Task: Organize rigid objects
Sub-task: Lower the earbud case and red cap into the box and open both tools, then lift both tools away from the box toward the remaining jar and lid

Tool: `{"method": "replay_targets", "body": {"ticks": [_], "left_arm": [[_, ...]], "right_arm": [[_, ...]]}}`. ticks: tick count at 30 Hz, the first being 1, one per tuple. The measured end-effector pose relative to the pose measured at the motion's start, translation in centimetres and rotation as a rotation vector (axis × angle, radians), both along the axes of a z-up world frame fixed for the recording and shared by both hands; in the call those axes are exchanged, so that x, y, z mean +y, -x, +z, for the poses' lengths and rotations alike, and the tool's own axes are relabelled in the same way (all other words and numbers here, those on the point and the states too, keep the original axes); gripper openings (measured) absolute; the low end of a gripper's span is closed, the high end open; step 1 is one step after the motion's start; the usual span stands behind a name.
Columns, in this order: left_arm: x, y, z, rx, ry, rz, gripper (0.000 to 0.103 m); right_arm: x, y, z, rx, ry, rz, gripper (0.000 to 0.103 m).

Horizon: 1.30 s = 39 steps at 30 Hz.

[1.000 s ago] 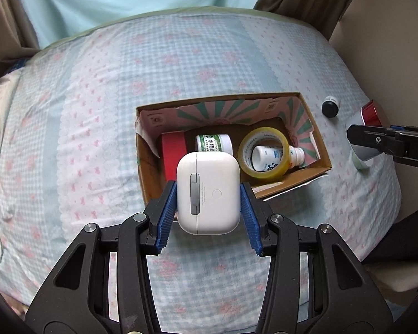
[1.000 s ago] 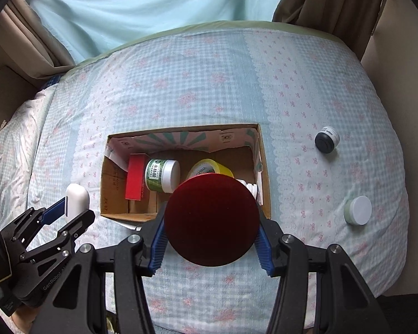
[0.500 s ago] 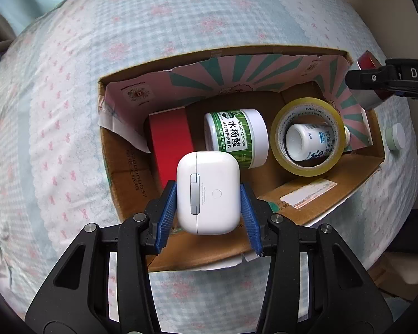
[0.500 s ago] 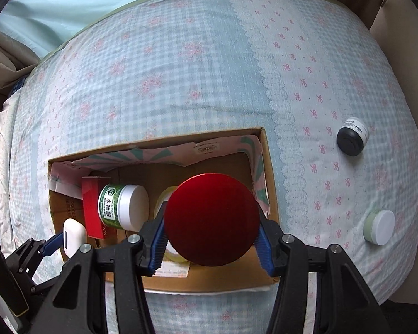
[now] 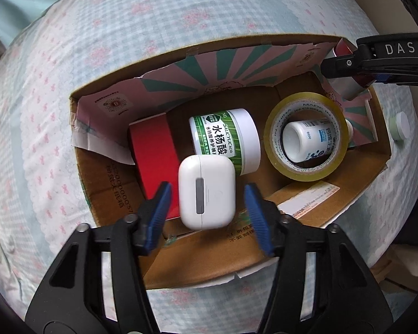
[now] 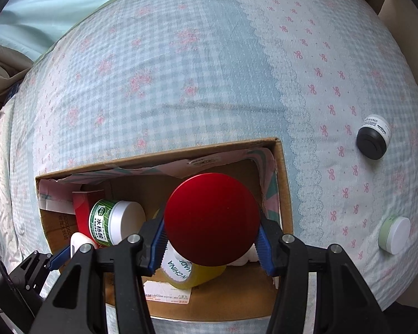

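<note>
Left claw spread apart, white earbud case between its pads, touching neither, over the cardboard box. Right claw clamped on red round tin above box's right end. Inside: green jar, tape roll, red box. Box sits on bed.

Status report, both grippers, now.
Left gripper open, white earbud case between its fingers, over brown cardboard box. Right gripper shut on red round-capped container, over yellow tape roll.
</note>
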<state>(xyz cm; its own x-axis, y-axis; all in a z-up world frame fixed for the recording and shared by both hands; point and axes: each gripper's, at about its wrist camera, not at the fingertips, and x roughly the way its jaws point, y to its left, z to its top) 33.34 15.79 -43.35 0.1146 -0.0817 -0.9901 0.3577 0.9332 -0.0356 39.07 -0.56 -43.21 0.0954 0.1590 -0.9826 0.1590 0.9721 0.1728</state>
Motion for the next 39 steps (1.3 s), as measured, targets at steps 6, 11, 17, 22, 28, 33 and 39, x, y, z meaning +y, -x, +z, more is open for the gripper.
{"method": "replay_targets", "body": {"ticks": [6,11,17,22,28,33,39], "left_arm": [[-0.2,1.1,1.6,-0.049,0.009,-0.001,0.103],[0.2,2.0,2.6,-0.055,0.03,0.015,0.103],[1.0,3.1,4.6,-0.094,0.032,0.03,0.103],[1.8,4.3,6.8,-0.134,0.045,0.059,0.103],[3.0,6.6,10.2,-0.198,0.063,0.097,0.103],[3.5,9.6,13.3,-0.254,0.075,0.108,0.103],[3.5,13.3,17.0,-0.301,0.088,0.087,0.103]], "right_arm": [[0.2,0.9,1.1,-0.04,-0.044,0.008,0.103],[0.9,1.7,2.5,-0.084,-0.029,0.038,0.103],[1.4,2.9,3.9,-0.112,-0.015,0.04,0.103],[1.6,4.5,5.6,-0.128,0.004,0.053,0.103],[2.1,7.3,8.8,-0.174,0.007,0.06,0.103],[2.6,10.3,12.4,-0.235,0.011,0.076,0.103],[3.0,14.3,17.0,-0.313,0.031,0.093,0.103]]}}
